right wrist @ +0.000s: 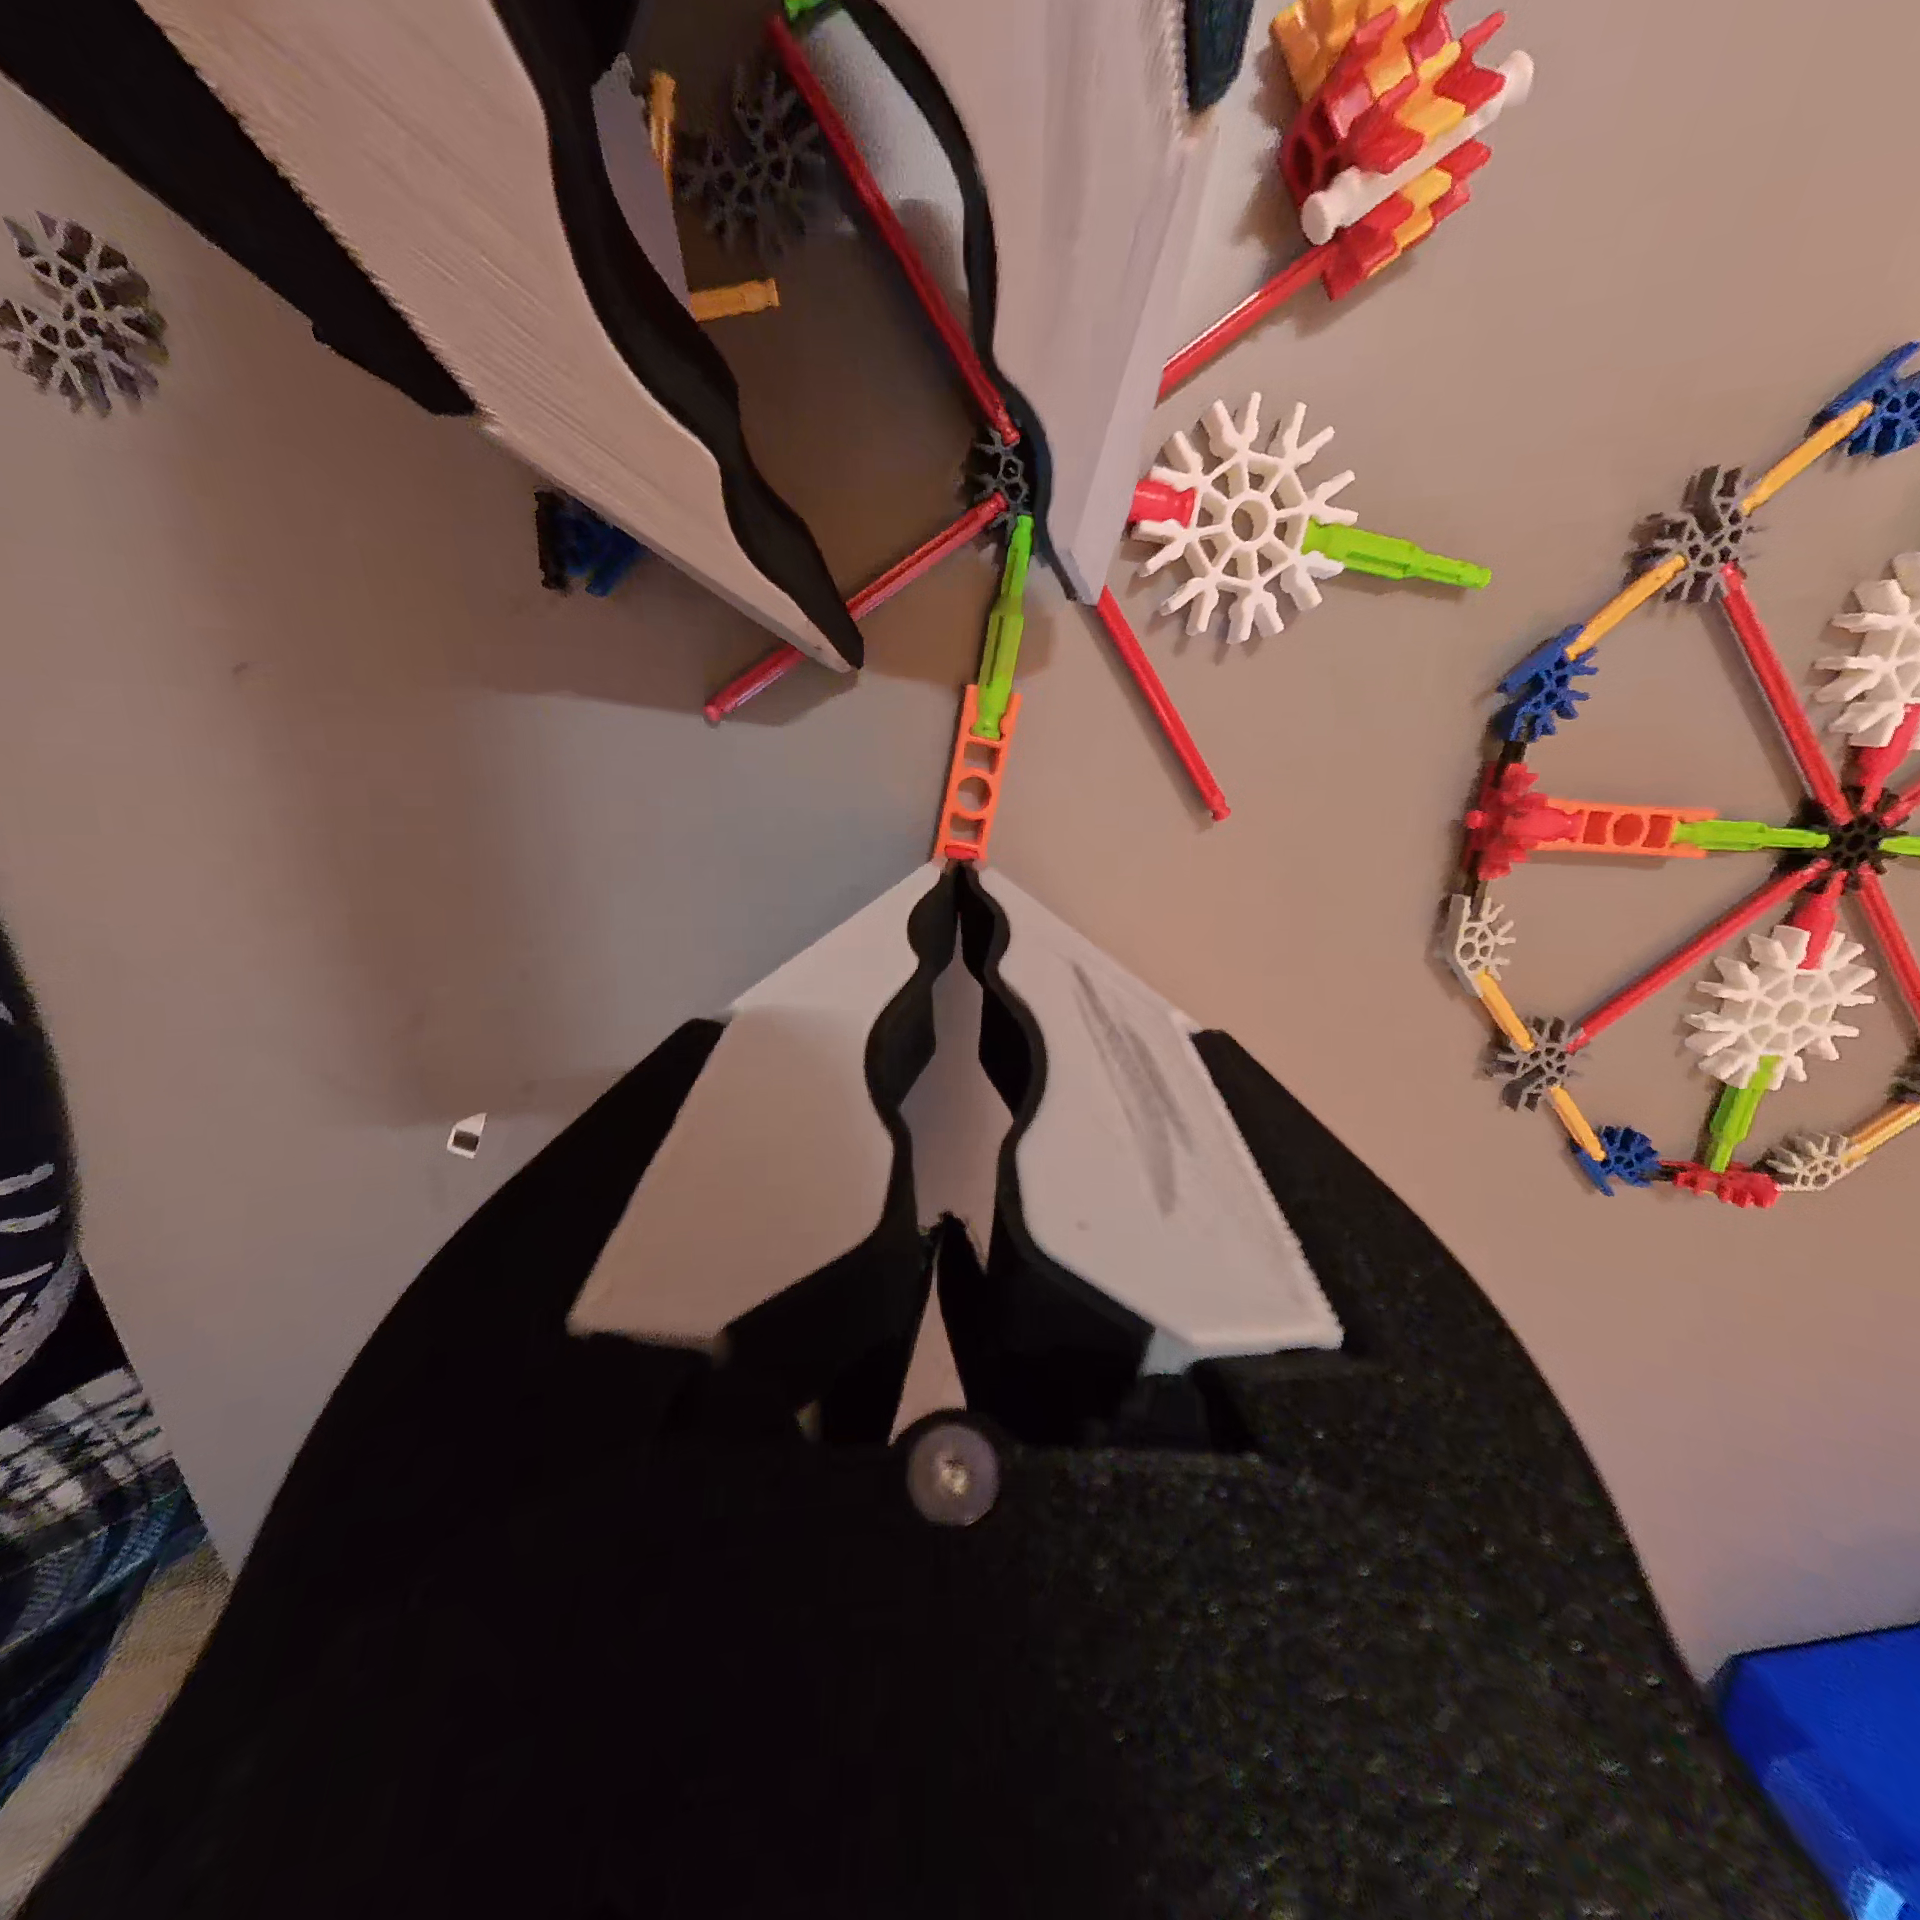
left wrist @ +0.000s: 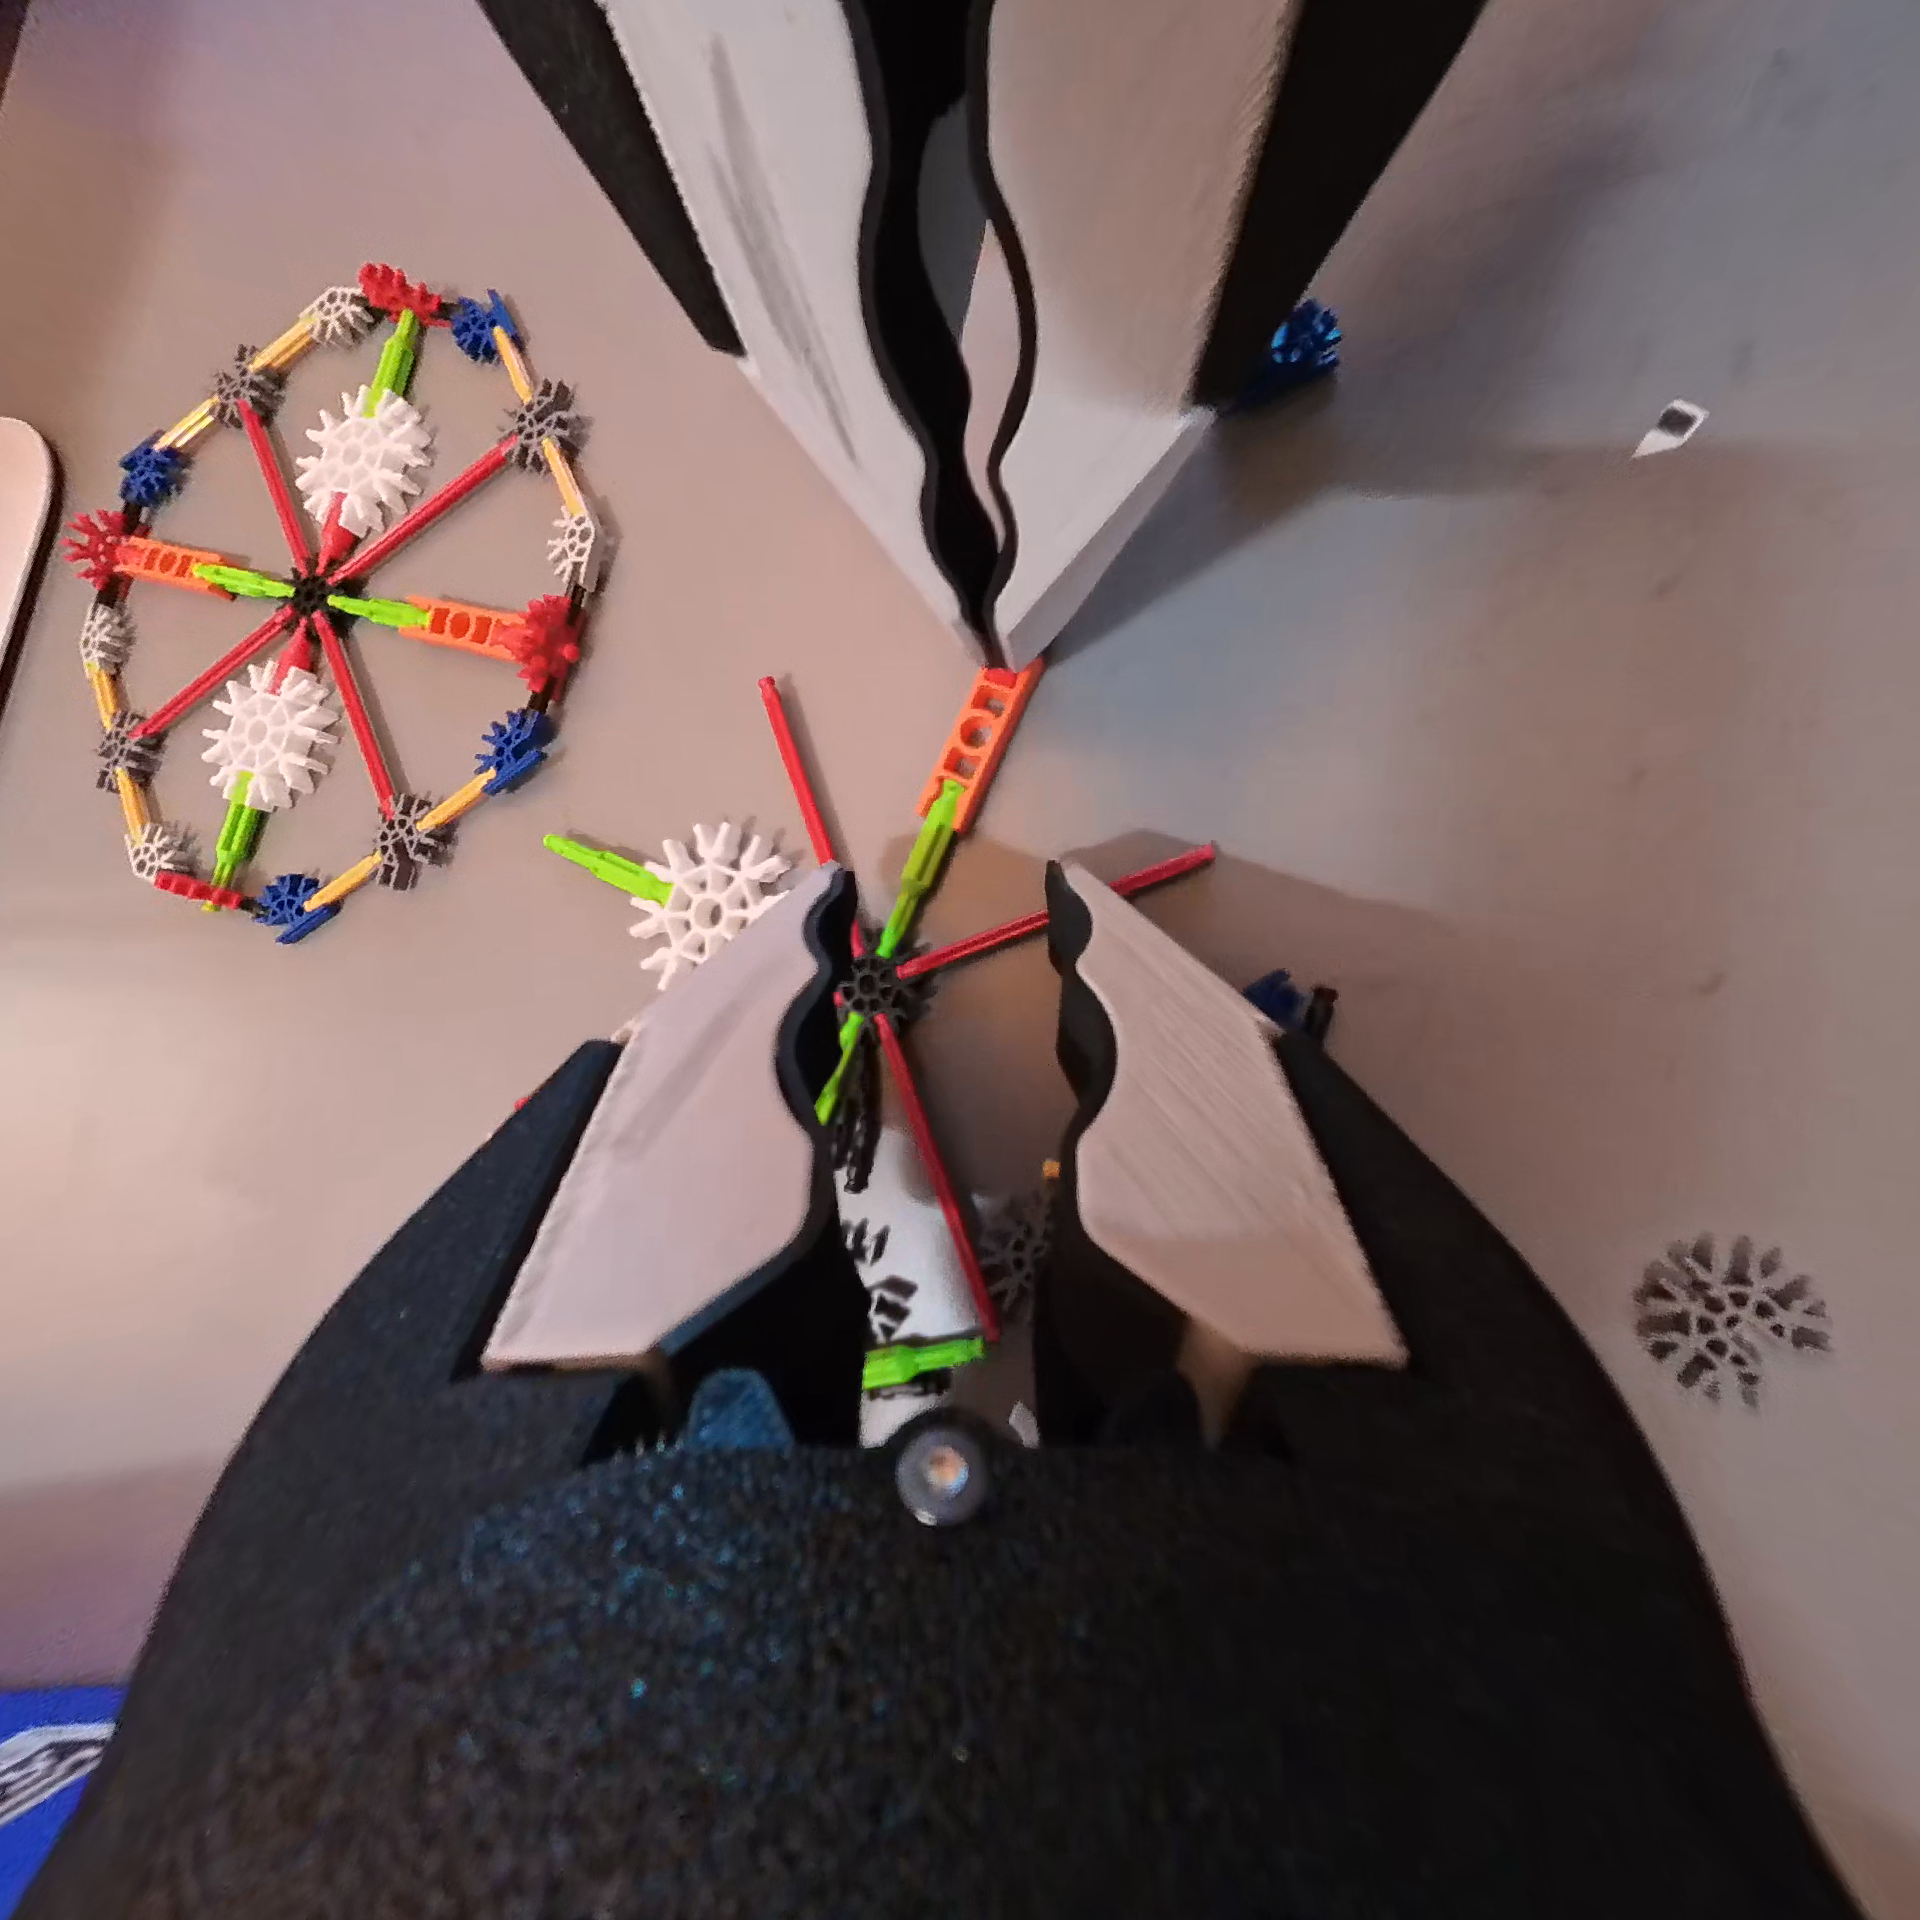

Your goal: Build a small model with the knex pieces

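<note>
Left gripper (left wrist: 951, 904) at frame centre: jaws parted wide around the black hub connector (left wrist: 883, 985), one pad beside it, the other clear; no grip. Right gripper (right wrist: 958, 878), lower centre of its view: tips pinched nearly together at the end of the orange connector (right wrist: 977, 779); whether they clamp it, cannot tell. Green rod (right wrist: 1003, 613) links orange piece to hub. Judgement: keep the rod line straight, steady the hub. Finished wheel (left wrist: 322, 592) lies upper left.
</note>
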`<state>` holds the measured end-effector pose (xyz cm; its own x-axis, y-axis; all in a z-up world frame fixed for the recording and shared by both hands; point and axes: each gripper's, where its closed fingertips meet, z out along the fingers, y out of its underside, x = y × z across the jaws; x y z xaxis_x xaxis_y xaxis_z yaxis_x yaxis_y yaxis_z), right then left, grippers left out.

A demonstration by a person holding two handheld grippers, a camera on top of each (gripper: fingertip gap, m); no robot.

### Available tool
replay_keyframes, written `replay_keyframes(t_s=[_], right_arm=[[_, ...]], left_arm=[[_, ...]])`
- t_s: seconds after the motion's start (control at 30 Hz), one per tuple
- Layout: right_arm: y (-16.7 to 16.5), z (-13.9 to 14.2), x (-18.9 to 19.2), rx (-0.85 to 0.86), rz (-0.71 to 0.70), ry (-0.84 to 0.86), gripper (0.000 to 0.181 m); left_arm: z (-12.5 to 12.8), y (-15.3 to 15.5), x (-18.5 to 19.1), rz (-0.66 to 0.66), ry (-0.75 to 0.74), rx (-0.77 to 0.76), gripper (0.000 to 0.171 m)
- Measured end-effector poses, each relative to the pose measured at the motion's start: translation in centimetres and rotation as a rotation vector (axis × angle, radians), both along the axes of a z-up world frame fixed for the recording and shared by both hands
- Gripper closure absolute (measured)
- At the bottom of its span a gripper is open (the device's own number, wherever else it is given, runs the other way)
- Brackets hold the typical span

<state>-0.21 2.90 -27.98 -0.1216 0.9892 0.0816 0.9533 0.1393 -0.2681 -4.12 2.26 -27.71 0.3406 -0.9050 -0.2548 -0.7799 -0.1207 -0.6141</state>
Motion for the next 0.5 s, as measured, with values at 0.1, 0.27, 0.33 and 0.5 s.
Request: replay_keyframes(t_s=[0.1, 0.27, 0.33, 0.5], right_arm=[[0.0, 0.0, -0.3, -0.019, 0.000, -0.018, 0.181], [0.0, 0.0, -0.8, -0.045, 0.009, 0.001, 0.181], [0.3, 0.0, -1.0, -0.069, -0.013, 0.049, 0.181], [1.4, 1.0, -0.6, -0.115, -0.127, 0.178, 0.181]], left_arm=[[0.0, 0.0, -0.3, 0.008, -0.012, -0.013, 0.135], [-0.3, -0.1, 0.0, -0.002, -0.006, -0.019, 0.139], [-0.3, -0.1, 0.0, -0.003, -0.013, -0.024, 0.139], [-0.3, -0.1, -0.1, -0.001, -0.026, -0.027, 0.139]])
